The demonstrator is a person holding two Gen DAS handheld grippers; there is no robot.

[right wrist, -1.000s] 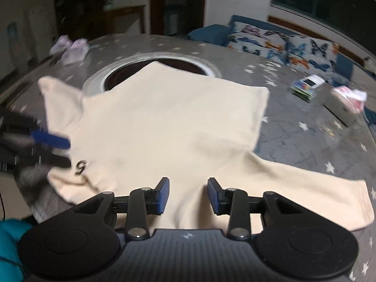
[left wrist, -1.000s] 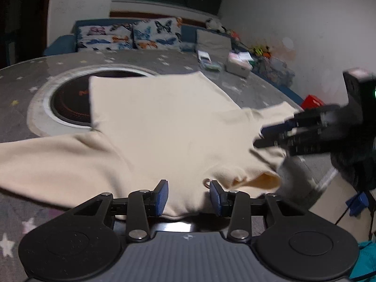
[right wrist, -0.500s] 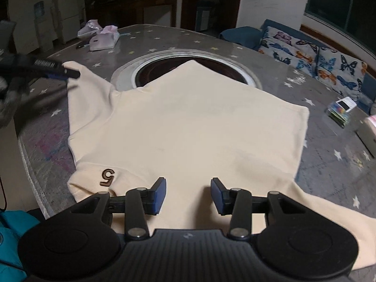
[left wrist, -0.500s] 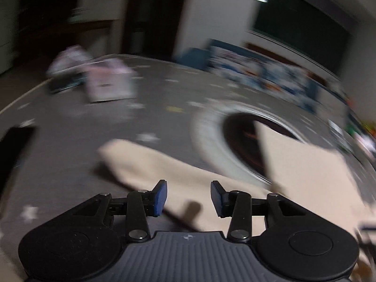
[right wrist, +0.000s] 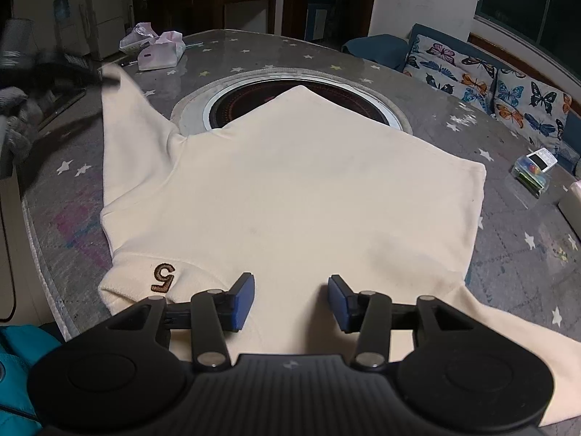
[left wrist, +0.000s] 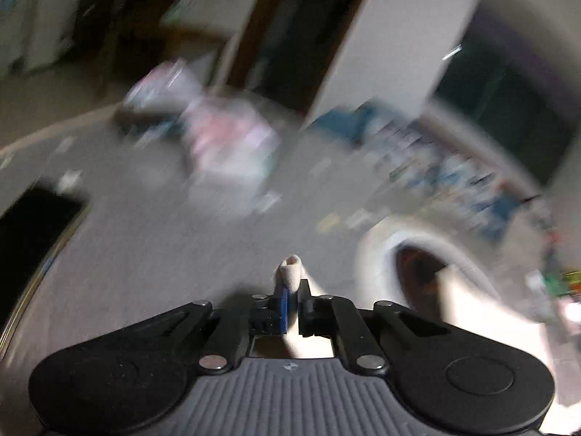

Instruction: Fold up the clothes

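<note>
Blurred table point(left wrist: 152, 239) — sleeve cuff point(left wrist: 290, 272) pinched in left gripper point(left wrist: 288, 305).

the left gripper point(left wrist: 288, 303) has its fingers point(left wrist: 284, 309) pinched together on a cream sleeve end point(left wrist: 290, 272), which pokes up past them. beyond lies a blurred grey surface point(left wrist: 163, 239) with a round dark inset point(left wrist: 417, 269).

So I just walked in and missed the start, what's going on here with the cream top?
A person with a gripper in each hand is folding a cream sweatshirt spread on the round table. The left gripper is shut on the end of one sleeve and holds it up off the table. The right gripper is open, hovering over the near edge of the sweatshirt, gripping nothing. No fold is laid down yet.
</note>
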